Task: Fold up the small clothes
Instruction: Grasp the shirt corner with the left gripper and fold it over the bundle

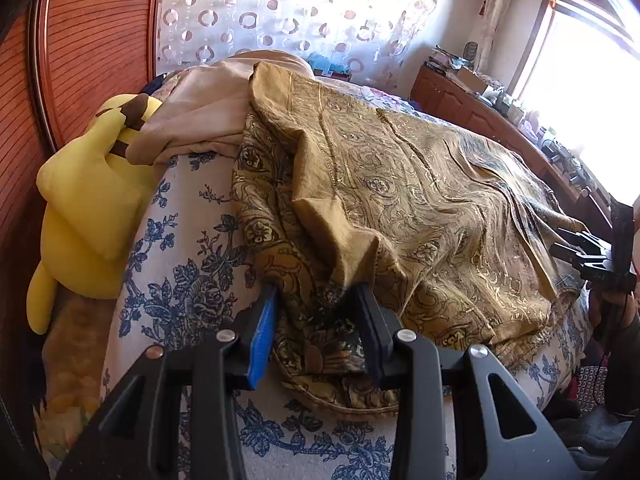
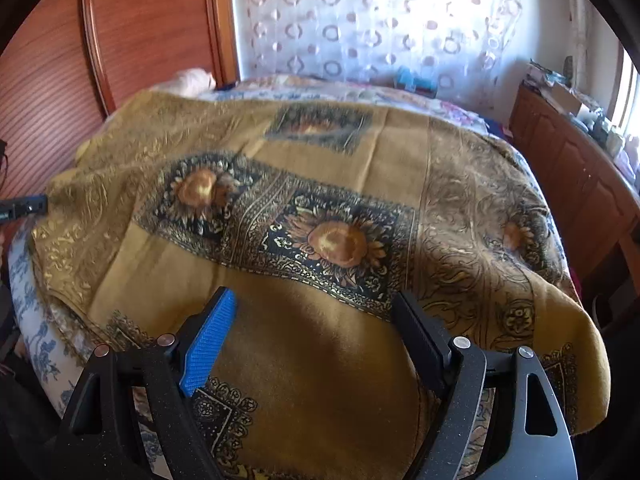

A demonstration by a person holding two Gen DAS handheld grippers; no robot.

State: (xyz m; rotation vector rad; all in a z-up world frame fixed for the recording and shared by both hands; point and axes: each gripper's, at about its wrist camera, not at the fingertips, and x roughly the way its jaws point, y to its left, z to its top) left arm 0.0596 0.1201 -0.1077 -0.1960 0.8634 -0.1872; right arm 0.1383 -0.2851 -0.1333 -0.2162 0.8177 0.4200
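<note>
A golden-brown patterned cloth [image 1: 400,200] with sunflower squares lies spread and wrinkled over the bed. In the left wrist view a bunched near corner of it fills the gap between my left gripper's [image 1: 318,292] fingers, which are shut on it. In the right wrist view the same cloth [image 2: 320,240] lies flatter, draping over the bed's right edge. My right gripper [image 2: 316,298] hovers just above its plain near part with jaws wide open and nothing pinched. The left gripper's tip [image 2: 24,208] shows at the cloth's left edge, and the right gripper [image 1: 592,256] at the far right.
The bed has a white sheet with blue flowers [image 1: 192,264]. A yellow plush toy [image 1: 88,200] and a beige garment [image 1: 200,112] lie by the wooden headboard [image 1: 92,40]. A cluttered wooden dresser [image 2: 572,168] runs along the bed's right side under a bright window.
</note>
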